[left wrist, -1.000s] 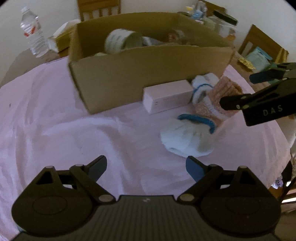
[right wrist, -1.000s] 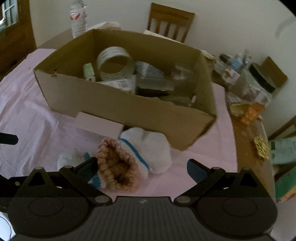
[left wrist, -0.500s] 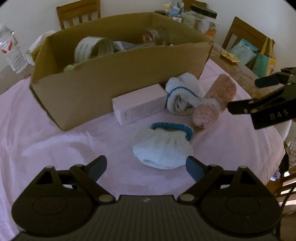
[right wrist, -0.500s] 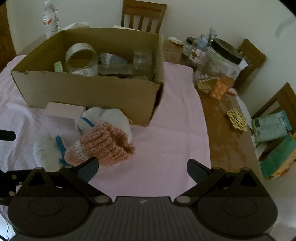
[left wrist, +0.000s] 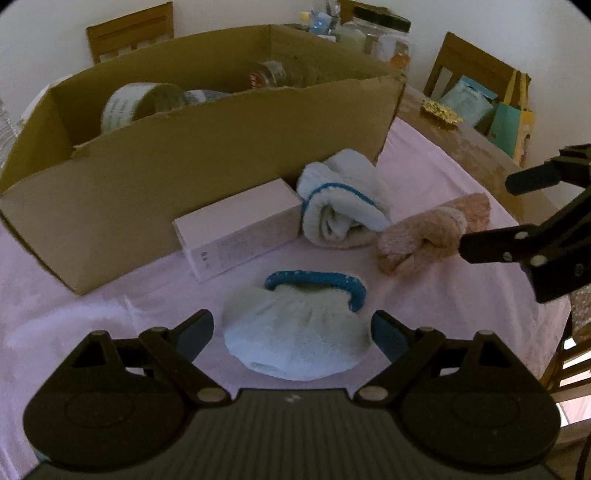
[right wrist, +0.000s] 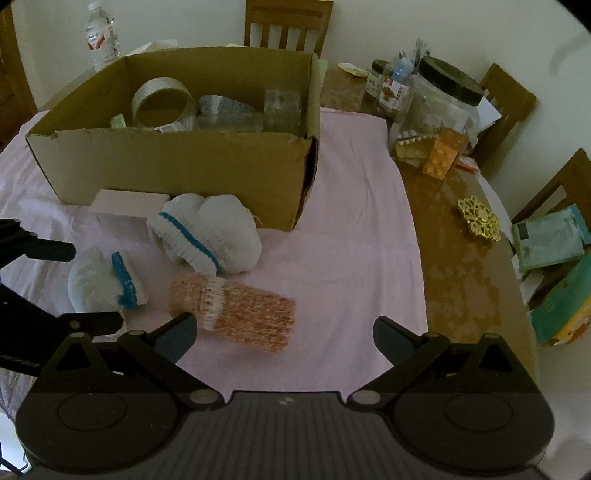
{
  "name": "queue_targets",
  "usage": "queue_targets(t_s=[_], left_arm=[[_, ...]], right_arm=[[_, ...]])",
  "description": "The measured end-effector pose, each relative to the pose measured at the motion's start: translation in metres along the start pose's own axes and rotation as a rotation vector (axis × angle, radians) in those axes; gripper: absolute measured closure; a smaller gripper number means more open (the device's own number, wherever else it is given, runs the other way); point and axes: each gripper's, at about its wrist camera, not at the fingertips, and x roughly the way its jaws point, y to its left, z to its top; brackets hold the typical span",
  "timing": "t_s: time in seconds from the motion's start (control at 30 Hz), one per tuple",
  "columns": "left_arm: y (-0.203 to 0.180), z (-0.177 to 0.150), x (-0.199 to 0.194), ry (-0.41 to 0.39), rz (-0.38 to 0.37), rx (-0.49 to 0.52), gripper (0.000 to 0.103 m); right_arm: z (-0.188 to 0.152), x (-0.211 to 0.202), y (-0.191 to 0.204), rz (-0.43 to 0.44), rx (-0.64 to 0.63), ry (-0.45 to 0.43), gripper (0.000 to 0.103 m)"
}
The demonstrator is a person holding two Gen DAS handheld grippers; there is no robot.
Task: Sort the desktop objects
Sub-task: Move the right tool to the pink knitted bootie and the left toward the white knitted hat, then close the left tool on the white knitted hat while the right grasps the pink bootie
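Observation:
A cardboard box [left wrist: 207, 155] [right wrist: 177, 166] holds a tape roll [right wrist: 162, 101], jars and other items. In front of it lie a pink carton [left wrist: 240, 229] [right wrist: 125, 212], a rolled white sock with a blue band [left wrist: 340, 206] [right wrist: 210, 236], a flat white sock with a blue cuff [left wrist: 299, 332] [right wrist: 99, 280] and a pink knitted sock [left wrist: 432, 232] [right wrist: 243, 314]. My left gripper [left wrist: 291, 328] is open, its fingers on either side of the flat white sock. My right gripper [right wrist: 284, 332] is open and empty, just before the pink sock.
A pink cloth [right wrist: 354, 221] covers the table. The bare wood on the right carries a large black-lidded jar [right wrist: 439, 99], small jars, an orange pack [right wrist: 443, 158] and a gold coaster [right wrist: 478, 219]. A water bottle [right wrist: 101, 35] and chairs stand behind the box.
My left gripper has come closer to the flat white sock, now between its fingers. My right gripper has drawn back and swung right; the pink sock lies free on the cloth.

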Motion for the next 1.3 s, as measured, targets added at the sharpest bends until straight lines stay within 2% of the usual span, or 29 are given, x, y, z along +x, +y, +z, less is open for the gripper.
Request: queue_targets(t_s=[0.37,0.5,0.67,0.77,1.2,1.3], left_arm=[[-0.003,0.0,0.005,0.011,0.004,0.0,0.011],[-0.003,-0.003,0.004,0.01,0.007,0.008,0.011],[-0.001,-0.003,0.008,0.026,0.007,0.035,0.011],[-0.004,-0.001,0.011,0.016,0.012,0.055,0.011],[-0.002,-0.005,0.004,-0.003,-0.021,0.172,0.019],[-0.005,-0.004,0.002,-0.022,-0.02,0.195,0.028]], right_arm=[[0.012,-0.002,0.0,0.189,0.017,-0.009,0.0],[0.009,0.014,0.008,0.19,-0.005,0.039,0.0],[-0.006,0.03,0.004,0.227,0.044,0.129,0.0],[-0.012,0.039,0.004,0.22,0.069,0.166,0.0],[-0.022,0.037,0.01,0.207,0.019,0.155,0.0],[-0.023,0.037,0.019,0.168,-0.036,0.157,0.0]])
